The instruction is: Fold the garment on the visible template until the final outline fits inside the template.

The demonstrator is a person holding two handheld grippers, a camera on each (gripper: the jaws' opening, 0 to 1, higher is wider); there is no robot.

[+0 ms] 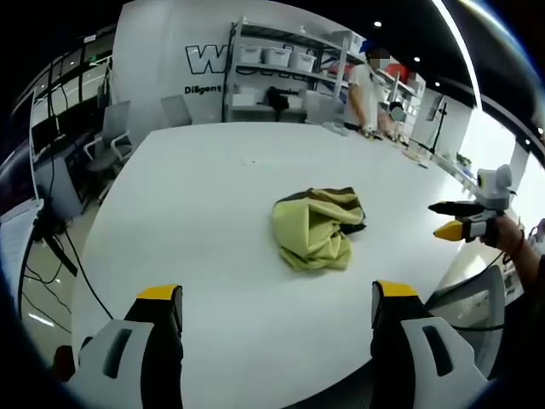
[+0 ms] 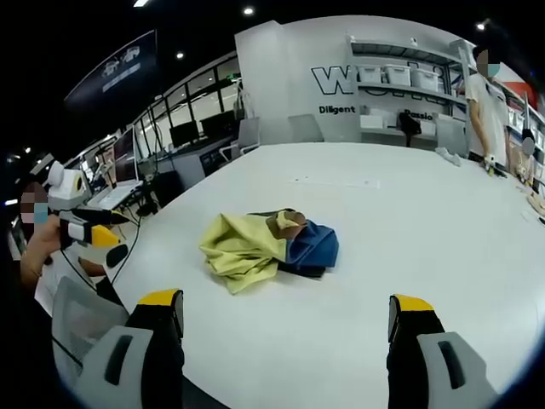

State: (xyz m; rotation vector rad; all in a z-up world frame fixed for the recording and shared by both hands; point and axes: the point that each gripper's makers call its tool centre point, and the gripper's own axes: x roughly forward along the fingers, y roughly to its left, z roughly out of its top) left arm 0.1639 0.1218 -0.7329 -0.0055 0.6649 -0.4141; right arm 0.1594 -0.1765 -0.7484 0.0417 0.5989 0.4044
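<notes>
- Garment [image 1: 318, 228]: a yellow-green piece of clothing lies crumpled in a heap on the big white table [image 1: 196, 196].
- From the right gripper view, the same garment [image 2: 255, 243] also has a blue part and a bit of brown on top, all bunched up together.
- It sits near the middle of the table, on the side close to both grippers, and nothing is touching it.
- Left gripper [image 1: 277, 298]: its two yellow-tipped jaws stand wide apart with nothing between them. They are in front of the heap and not touching it.
- Right gripper [image 2: 285, 307]: its jaws are spread wide too, and they hold nothing. The heap lies past them on the table.
- In the left gripper view, the right gripper [image 1: 460, 220] comes in from the right edge, off to the side of the garment, with a hand behind it. Its jaws are parted there as well.
- In the right gripper view, the left gripper [image 2: 95, 230] comes in from the left edge, past the table's edge.
- A shelf [image 1: 285, 72] with white boxes stands by the far wall, and a person [image 1: 366, 89] stands near it.
- Chairs [image 1: 115, 136] and desks with screens [image 2: 183, 134] stand beside the table.
</notes>
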